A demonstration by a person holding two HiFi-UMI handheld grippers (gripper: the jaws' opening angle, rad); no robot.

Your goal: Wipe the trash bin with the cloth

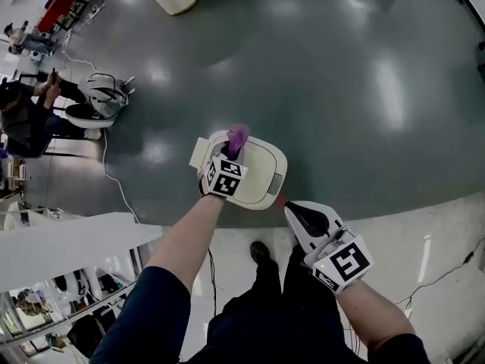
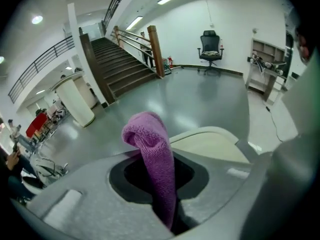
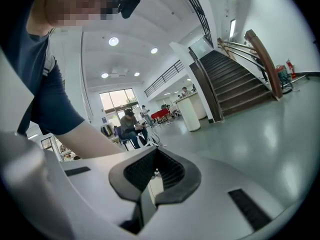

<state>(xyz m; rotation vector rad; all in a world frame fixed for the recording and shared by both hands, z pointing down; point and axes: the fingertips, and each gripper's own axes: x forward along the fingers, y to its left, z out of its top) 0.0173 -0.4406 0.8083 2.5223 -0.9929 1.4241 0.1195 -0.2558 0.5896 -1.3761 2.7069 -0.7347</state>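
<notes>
Left claw (image 1: 233,152), clamped on the cloth (image 1: 239,135) over the trash bin (image 1: 264,179) lid, likely needs lowering to wipe; right claw (image 1: 288,205), beside the bin, is closed and empty.

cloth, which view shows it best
The left gripper view: the cloth fills the centre, pinched between the jaws. The head view shows only a small tuft above the left gripper, over the bin. The right gripper view does not show it.

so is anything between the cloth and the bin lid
Nothing visible does. The left gripper holds the purple cloth right over the trash bin lid, with no object between them.
</notes>
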